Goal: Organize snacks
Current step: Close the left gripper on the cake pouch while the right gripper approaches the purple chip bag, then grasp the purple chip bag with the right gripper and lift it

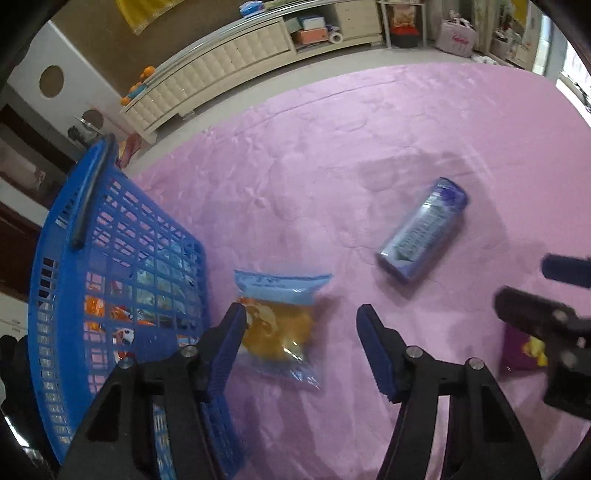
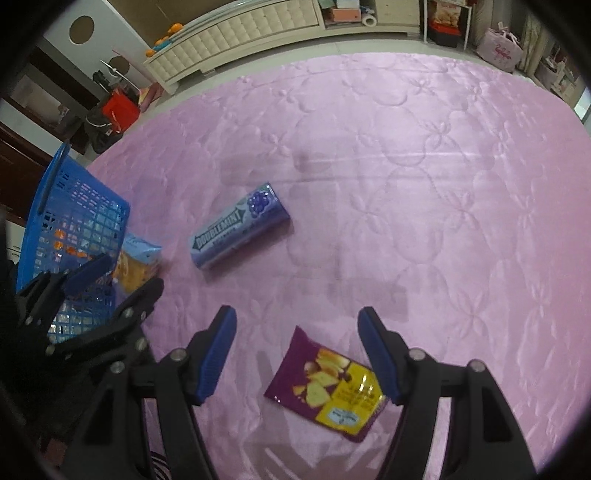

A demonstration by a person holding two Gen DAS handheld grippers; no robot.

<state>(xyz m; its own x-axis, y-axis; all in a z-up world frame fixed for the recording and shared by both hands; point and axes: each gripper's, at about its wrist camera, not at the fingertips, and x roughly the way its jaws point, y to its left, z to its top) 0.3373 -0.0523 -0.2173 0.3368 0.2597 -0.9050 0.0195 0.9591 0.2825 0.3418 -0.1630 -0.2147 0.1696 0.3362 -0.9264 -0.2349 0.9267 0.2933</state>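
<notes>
Pink quilted cloth (image 2: 406, 147) covers the surface on which the snacks are laid out. A clear packet with a blue header and a golden pastry inside (image 1: 279, 325) lies flat on the cloth, just beside the blue lattice basket (image 1: 110, 266), in which orange-printed wrappers can be made out through the mesh. The left gripper (image 1: 301, 326) is held over this packet with its jaws spread wide, nothing clamped. A blue Doublemint gum pack (image 2: 238, 225) lies on its side near the middle of the cloth, apart from the others. A purple and yellow snack packet (image 2: 327, 387) rests between the parted fingers of the right gripper (image 2: 297, 330), ungripped. A cream cabinet (image 2: 236, 33) is seen along the far wall.
</notes>
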